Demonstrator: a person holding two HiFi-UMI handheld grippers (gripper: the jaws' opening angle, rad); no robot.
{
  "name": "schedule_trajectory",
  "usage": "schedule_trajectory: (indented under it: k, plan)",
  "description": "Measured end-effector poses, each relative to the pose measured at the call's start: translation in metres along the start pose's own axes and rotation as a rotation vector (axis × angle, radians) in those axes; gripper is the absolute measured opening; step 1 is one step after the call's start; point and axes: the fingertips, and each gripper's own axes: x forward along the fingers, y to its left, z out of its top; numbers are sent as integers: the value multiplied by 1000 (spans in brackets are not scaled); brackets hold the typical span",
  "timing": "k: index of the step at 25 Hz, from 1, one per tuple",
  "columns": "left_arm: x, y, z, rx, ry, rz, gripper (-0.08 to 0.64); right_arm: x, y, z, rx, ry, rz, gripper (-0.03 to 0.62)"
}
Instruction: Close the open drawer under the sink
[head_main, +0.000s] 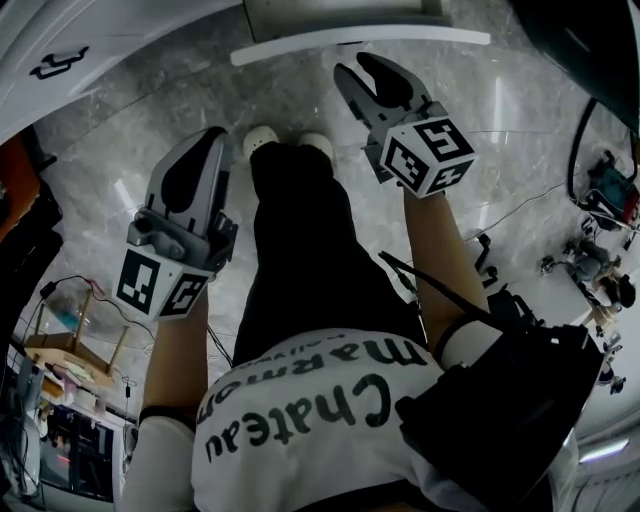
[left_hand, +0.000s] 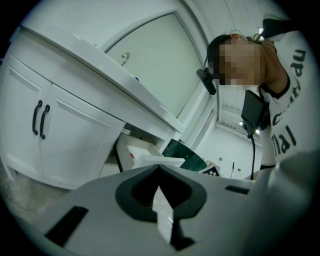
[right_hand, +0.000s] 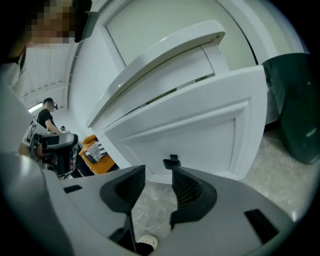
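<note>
Right tongs (right_hand: 152, 175) gape empty near the open drawer (right_hand: 200, 125); left tongs (left_hand: 159, 167) closed, empty, above marble floor (head_main: 130, 170).

The only words I can read are on the person's white shirt (head_main: 300, 440), low in the middle of the head view. "Chateau" runs across it in big dark letters, slanting up to the right. Above that sits a second dark word that looks like "Marmon", with its end lost in a fold. A thin arc of smaller print above it is too small to read.

At the right edge of the left gripper view, the shirt (left_hand: 287, 135) shows only cut-off dark letters.

The cubes on the left gripper (head_main: 210, 137) and right gripper (head_main: 360, 65) carry black-and-white square code patterns, without letters or digits.
</note>
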Motion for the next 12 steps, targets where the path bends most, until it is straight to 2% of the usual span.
schedule_trajectory:
  k: [2,4,8,12]
  plan:
    - [0,4,-5,-10,6,2,9,6,-8,-3,-13,16,-30,184]
    - [2,6,-8,-16,13,-1,9,11,-15,-3,-20,14,-61,184]
    - [5,9,-11,-15,20,-11,9,16,-25,4,27,-25,-118,184]
    - [7,13,-9,-15,23,-14,9,17,-26,6,27,-39,-151,140]
